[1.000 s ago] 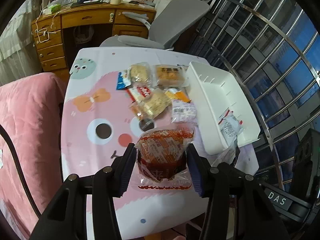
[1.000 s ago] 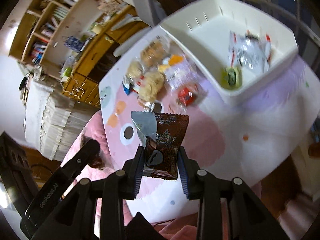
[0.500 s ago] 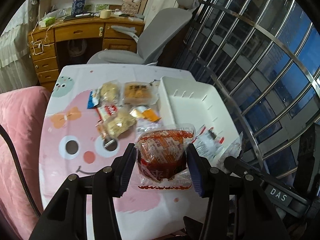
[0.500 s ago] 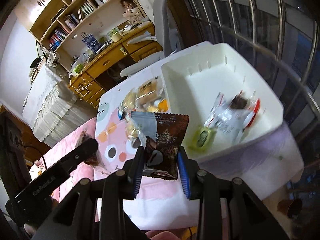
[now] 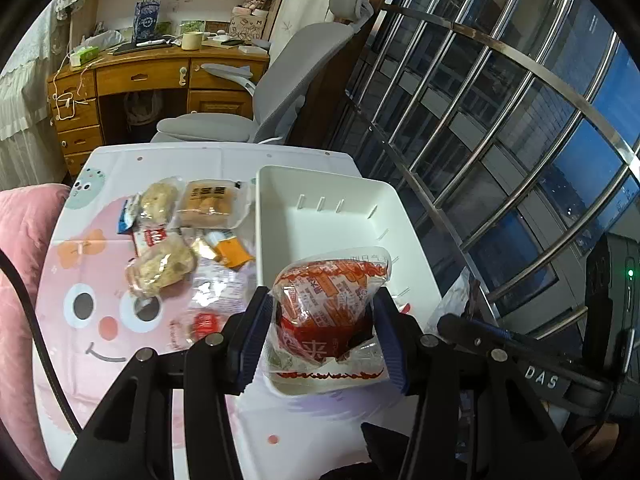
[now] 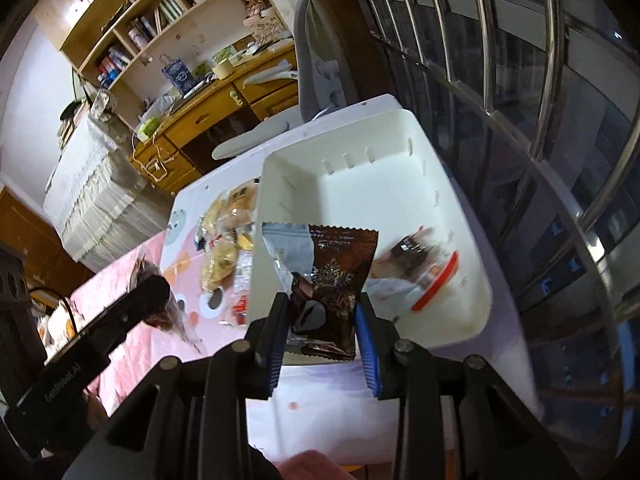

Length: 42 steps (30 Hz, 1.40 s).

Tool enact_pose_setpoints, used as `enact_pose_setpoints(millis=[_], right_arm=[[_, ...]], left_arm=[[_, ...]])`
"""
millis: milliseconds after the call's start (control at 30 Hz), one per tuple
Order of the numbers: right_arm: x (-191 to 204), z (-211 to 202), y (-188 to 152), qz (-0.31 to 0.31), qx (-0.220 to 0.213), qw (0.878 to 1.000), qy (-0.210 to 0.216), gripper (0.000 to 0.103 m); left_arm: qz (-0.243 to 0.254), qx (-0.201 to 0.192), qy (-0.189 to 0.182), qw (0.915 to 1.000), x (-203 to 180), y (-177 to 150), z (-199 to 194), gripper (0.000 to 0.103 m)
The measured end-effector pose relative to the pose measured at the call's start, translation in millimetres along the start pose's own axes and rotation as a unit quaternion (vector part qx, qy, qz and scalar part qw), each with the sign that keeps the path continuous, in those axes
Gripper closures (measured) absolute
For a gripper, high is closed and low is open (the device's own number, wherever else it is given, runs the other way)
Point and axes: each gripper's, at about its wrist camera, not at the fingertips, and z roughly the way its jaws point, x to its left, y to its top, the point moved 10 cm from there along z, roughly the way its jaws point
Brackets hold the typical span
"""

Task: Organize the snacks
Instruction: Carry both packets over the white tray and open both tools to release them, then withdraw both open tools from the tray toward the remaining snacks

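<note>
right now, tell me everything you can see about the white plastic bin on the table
The white rectangular plastic bin sits open-topped on the cartoon-printed pink table, near the edge by the barred window. Its walls look smooth and glossy with rounded corners and short slits along the upper sides. A few blurred wrapped snacks lie at one end; the rest of the floor is bare. Loose snack packets lie beside it on the table.

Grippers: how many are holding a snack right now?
2. The left gripper clamps a red-orange packet, and the right gripper clamps a brown packet. Both are over the near end of the white bin.
</note>
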Motion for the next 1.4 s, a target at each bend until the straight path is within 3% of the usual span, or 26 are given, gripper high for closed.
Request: enact_pose_setpoints(millis=[333,500,633,1000,1400], right_arm=[[-38,6,15,-0.040,0.041,0.998,-0.010,0.070],[-52,16,17,-0.053,0.066,0.996,-0.016,0.068],[-62,26,17,-0.051,0.090,0.995,-0.015,0.067],[-59,34,18,-0.048,0.100,0.994,-0.009,0.066],[-22,45,-8,-0.050,0.132,0.990,0.005,0.066]], left_arm=[[-0.001,0.024,0.001,0.9997,-39,2,36,0.053],[-0.009,0.041,0.020,0.9989,-42,1,50,0.033],[-0.015,0.036,0.034,0.9987,-41,7,52,0.027],[-0.014,0.060,0.056,0.9965,-28,1,57,0.026],[-0.039,0.078,0.095,0.9916,26,-17,28,0.026]])
